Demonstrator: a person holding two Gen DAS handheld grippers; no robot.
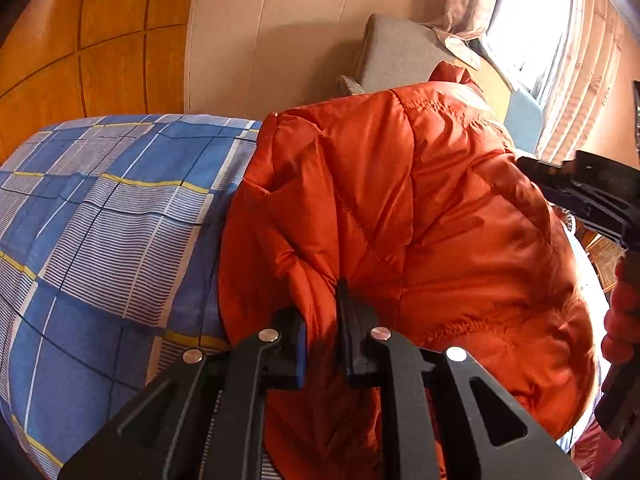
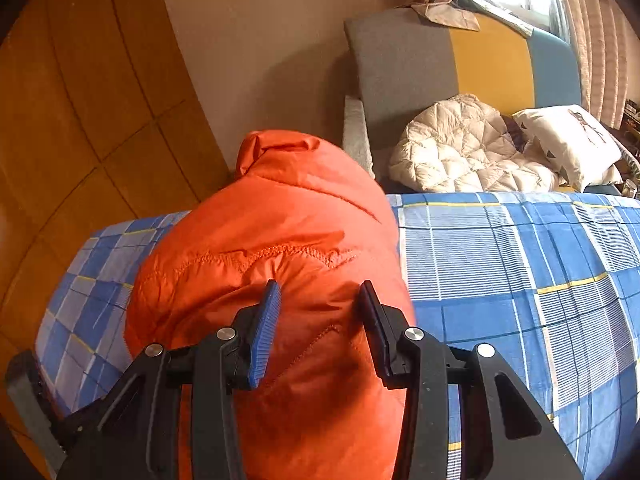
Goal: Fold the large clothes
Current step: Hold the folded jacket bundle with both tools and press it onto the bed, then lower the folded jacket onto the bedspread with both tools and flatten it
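Left gripper (image 1: pixel 324 320) pinches orange jacket (image 1: pixel 400 208); right gripper (image 2: pixel 320 320) parted, bedsheet (image 2: pixel 520 280) beside.

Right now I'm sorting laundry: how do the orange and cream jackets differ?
The orange puffer jacket lies on the plaid bed; the cream puffer jacket sits bunched on the sofa. The left gripper grips the orange one; the cream one lies untouched. Both are quilted.

Both grippers are showing black angular linkage arms studded with 4 round silver rivets apiece, the left gripper (image 1: pixel 324 332) and the right gripper (image 2: pixel 320 332) each wearing ribbed blue pads (image 2: pixel 264 336) on the inner faces of their fingers.
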